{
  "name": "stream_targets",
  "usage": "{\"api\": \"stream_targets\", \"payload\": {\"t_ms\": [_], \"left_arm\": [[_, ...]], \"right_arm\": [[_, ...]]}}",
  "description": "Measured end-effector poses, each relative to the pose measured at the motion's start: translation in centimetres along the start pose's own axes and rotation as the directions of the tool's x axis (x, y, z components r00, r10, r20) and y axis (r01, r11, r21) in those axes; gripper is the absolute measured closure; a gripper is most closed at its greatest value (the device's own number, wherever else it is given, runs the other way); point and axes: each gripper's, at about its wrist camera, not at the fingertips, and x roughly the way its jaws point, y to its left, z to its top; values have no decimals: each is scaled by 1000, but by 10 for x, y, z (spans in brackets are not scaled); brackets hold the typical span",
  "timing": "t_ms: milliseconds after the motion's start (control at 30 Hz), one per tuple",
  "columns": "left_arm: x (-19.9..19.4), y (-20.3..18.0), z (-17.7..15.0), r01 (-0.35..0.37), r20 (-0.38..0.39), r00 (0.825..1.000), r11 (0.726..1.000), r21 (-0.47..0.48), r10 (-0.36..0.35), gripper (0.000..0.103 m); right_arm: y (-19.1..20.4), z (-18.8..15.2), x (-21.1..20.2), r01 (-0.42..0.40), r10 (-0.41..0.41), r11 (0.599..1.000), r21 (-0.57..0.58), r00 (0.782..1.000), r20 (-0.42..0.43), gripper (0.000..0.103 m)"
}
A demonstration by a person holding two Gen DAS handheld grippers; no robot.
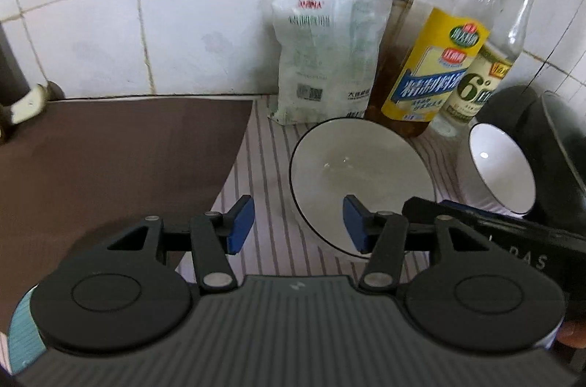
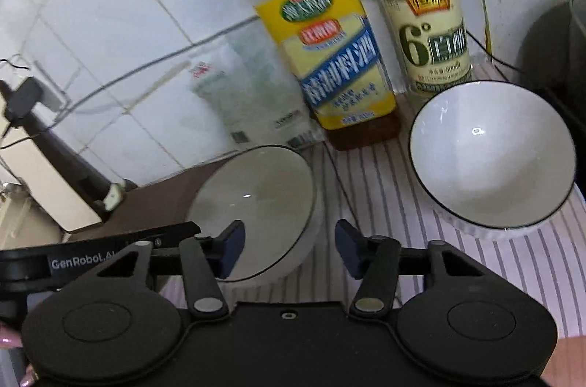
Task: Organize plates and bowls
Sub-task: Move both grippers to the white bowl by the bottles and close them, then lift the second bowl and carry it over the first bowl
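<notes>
Two white bowls on the striped counter (image 2: 384,204), tongs hovering.

The larger bowl (image 1: 359,174) sits before the yellow-label bottle (image 1: 432,72); the smaller bowl (image 2: 490,152) sits right of it by the vinegar bottle (image 2: 428,32). Left tongs (image 1: 297,222) and right tongs (image 2: 289,248) gape apart, gripping nothing, straddling the larger bowl's rim.

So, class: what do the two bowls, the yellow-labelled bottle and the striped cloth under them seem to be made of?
Bowls: probably glazed ceramic; glossy white insides with bright highlights and thin dark rims.
Yellow-labelled bottle: clear plastic or glass, hard to tell; see-through above a printed label.
Striped cloth: looks like woven fabric; matte, thin dark lines on white.
</notes>
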Motion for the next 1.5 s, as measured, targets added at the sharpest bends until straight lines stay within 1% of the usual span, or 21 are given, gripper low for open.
{"api": "stream_targets", "payload": {"t_ms": [67,100,133,167,200,267,333,467,600,733,800,933,1100,1200,1367,1500], "left_arm": [[8,2,0,-5,-22,1000,1000,-2,5,56],[11,3,-1,-2,-30,1000,1000,-5,2,60],[14,3,-1,0,-34,999,1000,-7,-1,66],[16,3,-1,2,-38,999,1000,-6,-3,70],[18,4,-3,8,-40,999,1000,-3,-9,72],[18,3,-4,26,-39,999,1000,-1,-26,81],[18,0,-4,35,-46,998,999,4,-34,85],[17,-4,-5,21,-31,999,1000,13,-20,85],[15,-2,-6,28,-33,999,1000,-6,-28,85],[10,-5,-7,20,-46,999,1000,-2,-21,87],[5,-5,-9,24,-47,999,1000,-4,-24,87],[-16,-6,-12,40,-38,998,999,-3,-40,87],[-55,-10,-13,72,-6,997,997,3,-72,87],[-77,-12,-17,84,-7,996,996,-4,-84,87],[-111,-15,-29,76,-7,997,997,9,-76,87],[-133,-15,-43,61,-8,998,998,21,-61,87]], "right_arm": [[-3,2,8,5,-5,1000,4,1000,-11,59],[-4,3,11,8,-8,1000,7,1000,-19,63],[-5,3,13,11,-11,1000,8,1000,-24,70],[-6,3,14,13,-13,1000,9,1000,-25,78],[-7,3,17,15,-15,1000,11,1000,-28,79],[-8,3,18,12,-11,1000,22,1000,-28,79],[-7,3,18,14,-13,1000,22,1000,-28,81],[-8,4,20,20,-18,999,42,999,-30,81],[-10,4,25,21,-19,998,56,999,-33,82],[-4,1,26,58,-57,997,54,998,-23,86],[-2,0,23,63,-61,996,58,998,-22,86],[3,-5,7,45,-45,997,70,999,3,86],[13,-8,-28,12,-17,996,86,999,49,86],[18,-13,-49,-10,3,995,95,997,73,86],[33,-26,-80,-27,21,997,68,996,87,86],[39,-39,-96,-44,39,998,54,995,87,86]]}}
